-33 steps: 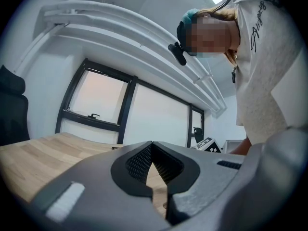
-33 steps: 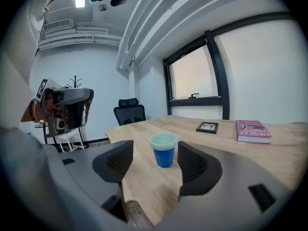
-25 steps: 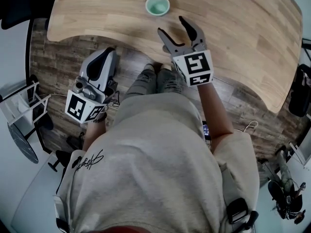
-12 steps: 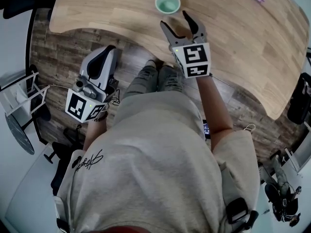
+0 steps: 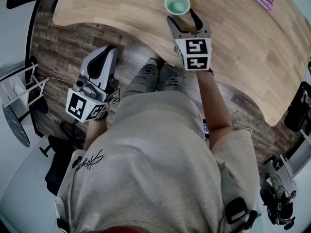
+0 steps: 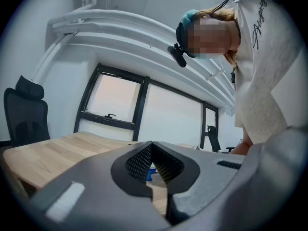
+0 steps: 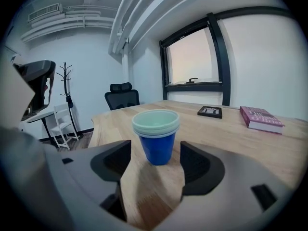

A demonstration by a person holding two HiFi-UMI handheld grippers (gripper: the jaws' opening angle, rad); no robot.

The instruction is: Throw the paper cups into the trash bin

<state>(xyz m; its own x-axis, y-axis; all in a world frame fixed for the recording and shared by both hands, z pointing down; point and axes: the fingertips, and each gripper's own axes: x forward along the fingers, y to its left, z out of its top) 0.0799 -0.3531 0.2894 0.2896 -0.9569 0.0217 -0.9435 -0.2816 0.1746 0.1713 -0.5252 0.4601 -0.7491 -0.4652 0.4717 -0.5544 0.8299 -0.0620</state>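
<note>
A stack of blue paper cups [image 7: 156,134] with pale green insides stands upright on the wooden desk [image 5: 121,8]. In the head view the cups [image 5: 177,4] are near the desk's front edge. My right gripper [image 5: 183,17] hovers over the desk right behind them, and its jaws are opening. Nothing is between the jaws; in the right gripper view the gripper [image 7: 155,165] has the cups just ahead of its fingertips. My left gripper [image 5: 108,50] hangs below the desk edge at the person's left side, shut and empty; in its own view, the left gripper [image 6: 152,165] points up at the desk's edge.
A pink book [image 7: 262,118] and a small black frame [image 7: 210,111] lie further along the desk. A black office chair [image 7: 121,97] and a coat stand [image 7: 65,88] are at the far end. A white rack [image 5: 19,93] stands on the floor at the left.
My right gripper has moved forward over the desk, up to the cups, and its jaws have spread a little wider. The left gripper has stayed where it was.
</note>
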